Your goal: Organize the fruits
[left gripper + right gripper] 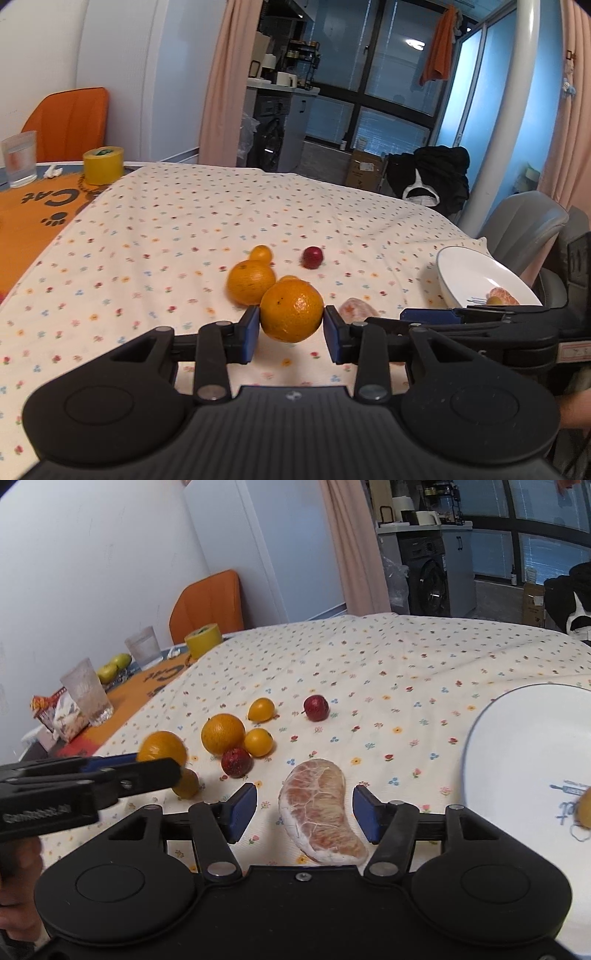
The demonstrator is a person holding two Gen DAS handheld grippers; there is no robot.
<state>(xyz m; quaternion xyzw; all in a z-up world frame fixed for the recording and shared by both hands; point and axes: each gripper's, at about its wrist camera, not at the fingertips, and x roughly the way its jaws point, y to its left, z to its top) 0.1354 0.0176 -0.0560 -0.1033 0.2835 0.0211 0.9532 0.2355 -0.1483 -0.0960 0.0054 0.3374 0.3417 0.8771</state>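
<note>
My left gripper point(291, 326) is shut on a large orange point(291, 310), its blue pads pressed to both sides. The right wrist view shows that orange point(162, 750) held just above the flowered cloth. My right gripper point(304, 810) is open around a peeled pomelo segment point(321, 808) that lies on the cloth, with a gap on each side. A white plate point(524, 746) stands to the right and holds a peeled mandarin point(502, 295). Another orange point(222, 733), three small yellow fruits point(258, 742) and two red fruits point(236, 762) lie loose on the cloth.
At the far left stand two glasses point(86, 692), a yellow tape roll point(203, 638), green fruits point(114, 666) and a snack packet point(59, 712) on an orange mat. An orange chair point(208, 602) stands behind. A grey chair point(524, 225) is beyond the plate.
</note>
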